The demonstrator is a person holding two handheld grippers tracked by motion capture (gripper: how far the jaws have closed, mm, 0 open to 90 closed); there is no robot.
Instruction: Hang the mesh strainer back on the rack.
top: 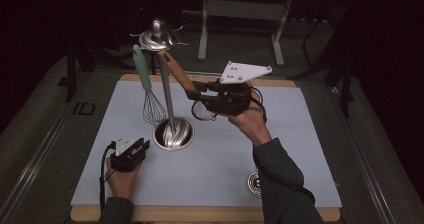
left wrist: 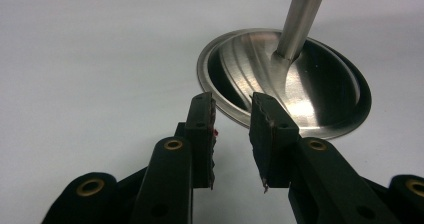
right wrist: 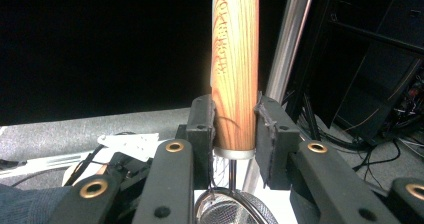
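Note:
A steel utensil stand [top: 173, 134] rises from its round base on a thin pole [top: 166, 91] to a hooked top [top: 157, 38]. A whisk [top: 150, 101] with a teal handle hangs from that top. My right gripper [top: 200, 91] is shut on the lower end of a wooden handle [top: 177, 74] that slants up to the stand's top. In the right gripper view both pads press the wooden handle [right wrist: 235, 59], and a mesh strainer bowl [right wrist: 230, 209] hangs just below them. My left gripper [top: 140, 146] rests open on the mat with nothing between its fingers, its tips just short of the base [left wrist: 300, 84].
A pale mat [top: 225, 149] covers the wooden table. A small round metal piece [top: 255, 183] lies near the front edge, under my right forearm. A metal frame [top: 240, 14] stands in the dark behind the table.

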